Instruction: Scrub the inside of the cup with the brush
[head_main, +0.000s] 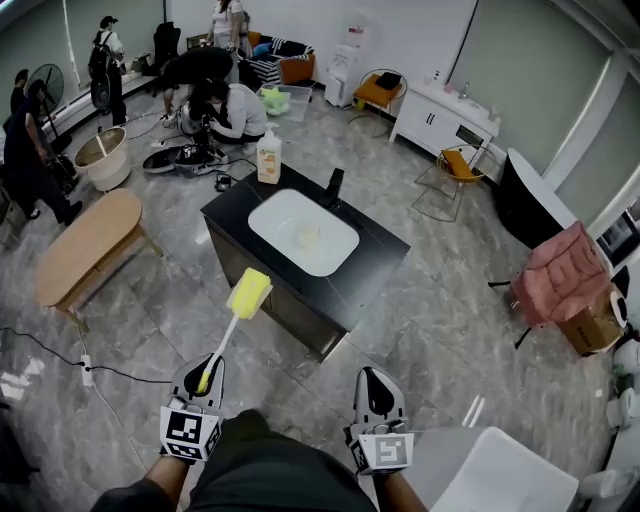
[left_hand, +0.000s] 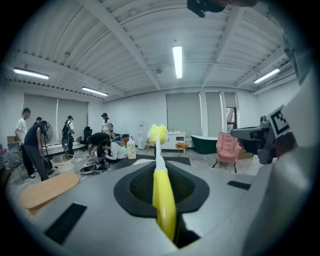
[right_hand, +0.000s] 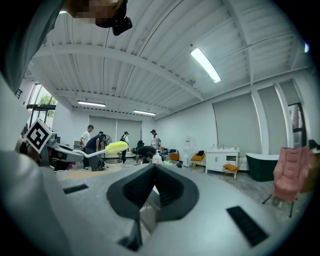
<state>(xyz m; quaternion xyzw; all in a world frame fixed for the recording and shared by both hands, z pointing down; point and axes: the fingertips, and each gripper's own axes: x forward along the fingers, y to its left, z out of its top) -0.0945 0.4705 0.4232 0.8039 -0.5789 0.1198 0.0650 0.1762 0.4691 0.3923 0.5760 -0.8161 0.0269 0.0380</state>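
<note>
My left gripper (head_main: 211, 366) is shut on the yellow handle of a brush (head_main: 236, 316). Its yellow sponge head (head_main: 249, 292) points toward the black counter (head_main: 372, 262). In the left gripper view the brush (left_hand: 163, 192) runs straight out between the jaws. A small pale object, possibly the cup (head_main: 308, 236), lies in the white sink basin (head_main: 275, 222), well ahead of both grippers. My right gripper (head_main: 377, 380) hangs low at the right, shut with nothing in it (right_hand: 153, 175). From there the brush head (right_hand: 115, 147) shows at the left.
A soap bottle (head_main: 268, 157) and a black faucet (head_main: 333, 187) stand on the counter's far side. A wooden bench (head_main: 88, 245) is at the left, a pink chair (head_main: 560, 272) at the right, a white seat (head_main: 500, 472) by my right gripper. Several people crouch and stand at the back.
</note>
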